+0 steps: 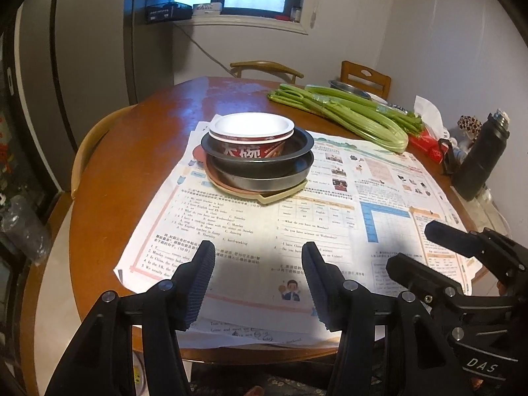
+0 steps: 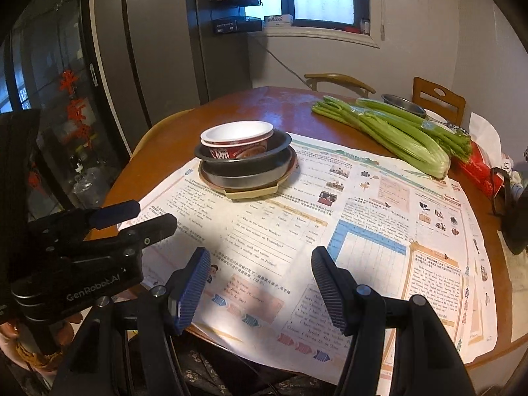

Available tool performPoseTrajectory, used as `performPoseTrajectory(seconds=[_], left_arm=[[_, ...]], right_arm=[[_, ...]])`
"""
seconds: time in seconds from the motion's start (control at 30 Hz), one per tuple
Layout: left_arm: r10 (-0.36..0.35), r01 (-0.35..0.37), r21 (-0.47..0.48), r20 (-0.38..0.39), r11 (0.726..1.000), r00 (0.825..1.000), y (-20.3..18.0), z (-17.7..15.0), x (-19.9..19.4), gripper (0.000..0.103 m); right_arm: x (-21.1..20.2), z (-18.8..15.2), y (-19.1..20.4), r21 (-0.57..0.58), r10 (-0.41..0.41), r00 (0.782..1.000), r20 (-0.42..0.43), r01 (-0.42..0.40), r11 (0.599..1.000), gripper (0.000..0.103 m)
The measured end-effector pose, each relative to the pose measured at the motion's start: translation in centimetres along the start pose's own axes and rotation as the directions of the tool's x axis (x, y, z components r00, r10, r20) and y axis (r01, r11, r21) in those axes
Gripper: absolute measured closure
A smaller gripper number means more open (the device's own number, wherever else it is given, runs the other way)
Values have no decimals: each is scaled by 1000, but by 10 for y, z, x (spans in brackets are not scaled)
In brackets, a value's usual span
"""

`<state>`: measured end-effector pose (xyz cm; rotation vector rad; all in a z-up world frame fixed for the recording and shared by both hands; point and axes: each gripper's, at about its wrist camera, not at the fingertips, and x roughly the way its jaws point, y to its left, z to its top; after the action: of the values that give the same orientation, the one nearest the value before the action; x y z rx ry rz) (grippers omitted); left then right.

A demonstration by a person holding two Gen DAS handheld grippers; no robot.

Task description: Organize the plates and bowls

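A stack stands on the newspaper in the middle of the round table. A red-and-white paper bowl (image 1: 251, 131) (image 2: 237, 139) sits in a dark metal bowl (image 1: 297, 151) (image 2: 277, 155), which sits in a second metal pan (image 1: 264, 180) (image 2: 244, 178) on a pink plate (image 1: 199, 154) and a beige plate (image 1: 280, 196) (image 2: 254, 194). My left gripper (image 1: 259, 250) is open and empty, near the table's front edge, well short of the stack. My right gripper (image 2: 260, 257) is open and empty, over the newspaper to the right of the left one.
Newspaper sheets (image 1: 330, 217) (image 2: 363, 217) cover the table's near half. Celery (image 1: 349, 112) (image 2: 396, 132) lies at the back right, with a steel bowl (image 2: 404, 104) behind it. A black flask (image 1: 481, 155) and red packaging (image 2: 478, 171) stand at the right edge. Chairs ring the table.
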<state>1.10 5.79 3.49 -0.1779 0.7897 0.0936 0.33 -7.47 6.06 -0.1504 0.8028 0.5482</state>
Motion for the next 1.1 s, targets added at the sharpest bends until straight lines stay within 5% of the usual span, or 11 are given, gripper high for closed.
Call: performPoseTrajectory(seconds=[1.1], left_arm=[[-7,7,13,-16,1000,1000,-1,-6,-6,46]], right_arm=[[-13,-6,8,3,-17,1000,-3,17,1000,39]])
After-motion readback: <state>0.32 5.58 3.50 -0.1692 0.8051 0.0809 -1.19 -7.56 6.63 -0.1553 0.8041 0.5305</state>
